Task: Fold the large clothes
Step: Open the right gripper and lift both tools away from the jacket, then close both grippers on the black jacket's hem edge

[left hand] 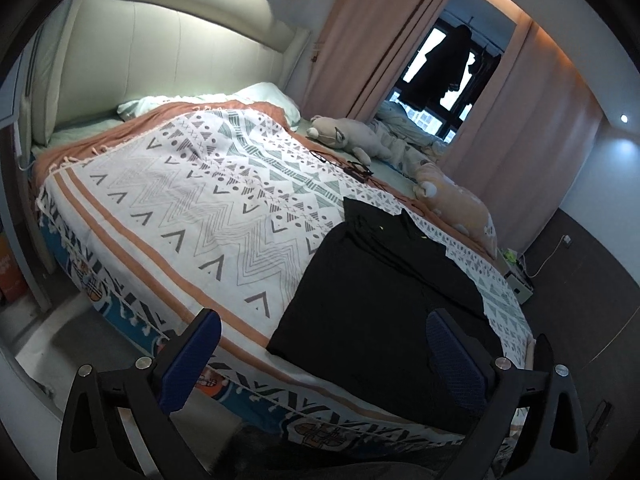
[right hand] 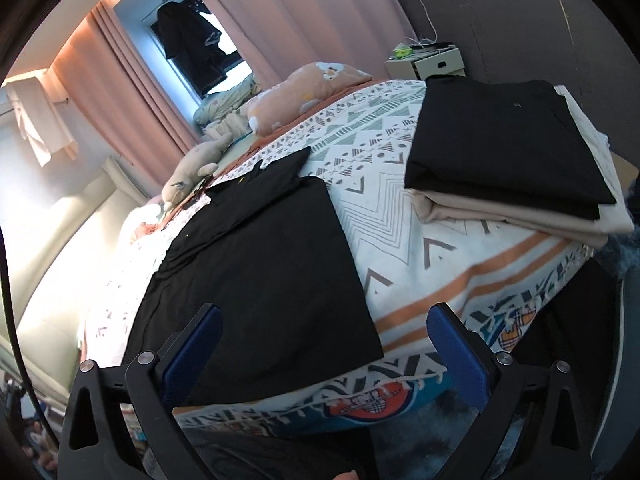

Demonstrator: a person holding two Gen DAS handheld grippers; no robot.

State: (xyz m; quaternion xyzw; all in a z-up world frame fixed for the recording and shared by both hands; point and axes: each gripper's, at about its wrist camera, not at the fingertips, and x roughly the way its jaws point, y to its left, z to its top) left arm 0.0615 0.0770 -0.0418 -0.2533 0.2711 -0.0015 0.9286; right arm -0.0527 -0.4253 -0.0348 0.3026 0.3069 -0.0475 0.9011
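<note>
A black garment (left hand: pixel 384 292) lies folded into a long flat panel on the patterned bedspread (left hand: pixel 192 208), its near end at the bed's front edge. The right wrist view shows the same black garment (right hand: pixel 264 256) with its collar end pointing toward the curtains. My left gripper (left hand: pixel 324 344) hovers open over the garment's near left corner, and nothing sits between its blue pads (left hand: pixel 192 360). My right gripper (right hand: pixel 324 344) also stands wide open, above the garment's near edge, holding nothing.
A stack of folded clothes, black on beige (right hand: pixel 508 152), sits at the bed's right corner. Plush toys (left hand: pixel 352 136) and an orange pillow (right hand: pixel 304 92) lie along the far side by pink curtains (left hand: pixel 372 36). A nightstand (right hand: pixel 428 62) stands beyond; a padded headboard (left hand: pixel 168 68) is left.
</note>
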